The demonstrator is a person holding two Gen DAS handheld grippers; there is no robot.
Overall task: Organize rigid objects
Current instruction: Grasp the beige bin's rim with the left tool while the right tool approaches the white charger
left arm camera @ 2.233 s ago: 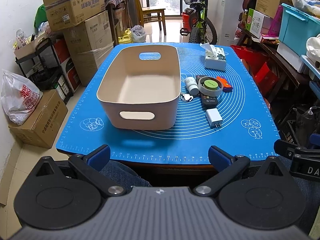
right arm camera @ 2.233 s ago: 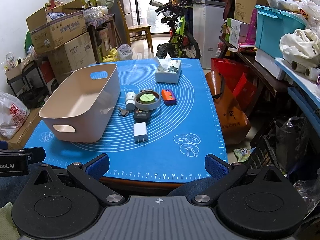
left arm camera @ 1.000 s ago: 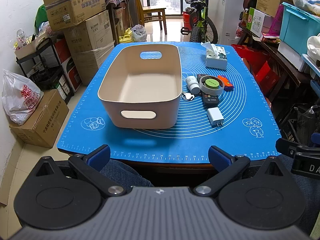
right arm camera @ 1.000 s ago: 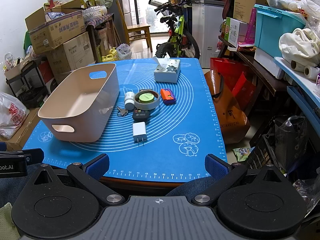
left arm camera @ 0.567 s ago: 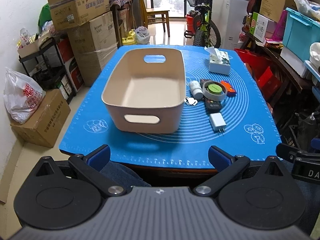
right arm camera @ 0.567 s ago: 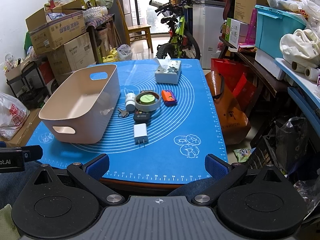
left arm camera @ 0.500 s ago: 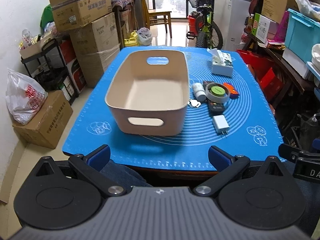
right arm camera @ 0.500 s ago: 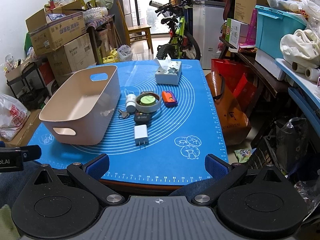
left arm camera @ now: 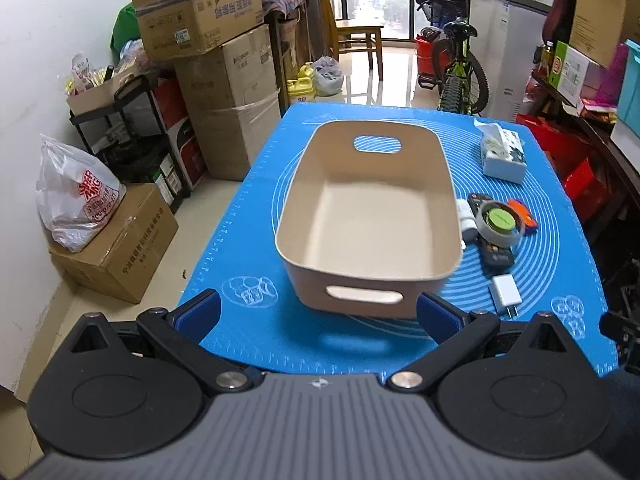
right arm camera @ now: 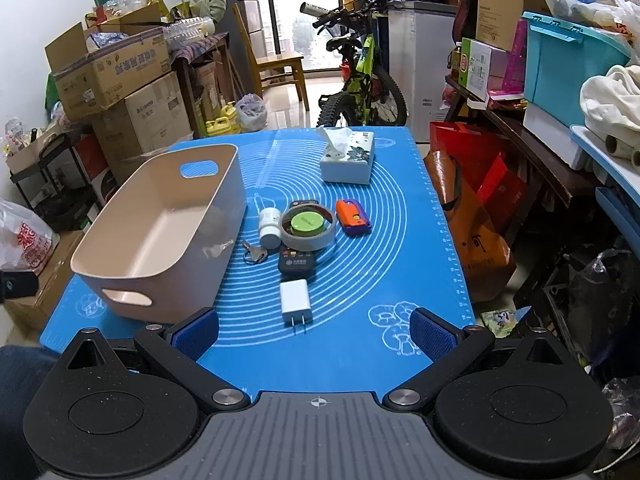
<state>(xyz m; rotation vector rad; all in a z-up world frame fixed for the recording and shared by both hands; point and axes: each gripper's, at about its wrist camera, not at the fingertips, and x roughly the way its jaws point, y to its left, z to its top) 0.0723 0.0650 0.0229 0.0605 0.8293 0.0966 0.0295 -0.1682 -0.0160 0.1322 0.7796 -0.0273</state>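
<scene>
Both the left gripper [left arm camera: 318,312] and right gripper [right arm camera: 314,330] hung at the surface's near edge, jaws wide apart and empty. Centre frame lay the white charger [right arm camera: 295,301], then remote, keys, pill bottle and tape roll [right arm camera: 307,227]; the beige bin [right arm camera: 160,232] stood empty, left. Nothing sorted yet; the charger looked likeliest first.

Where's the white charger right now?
In the right wrist view, the white charger lies on the blue mat, nearest the camera, just in front of the black remote, right of the beige bin.
</scene>
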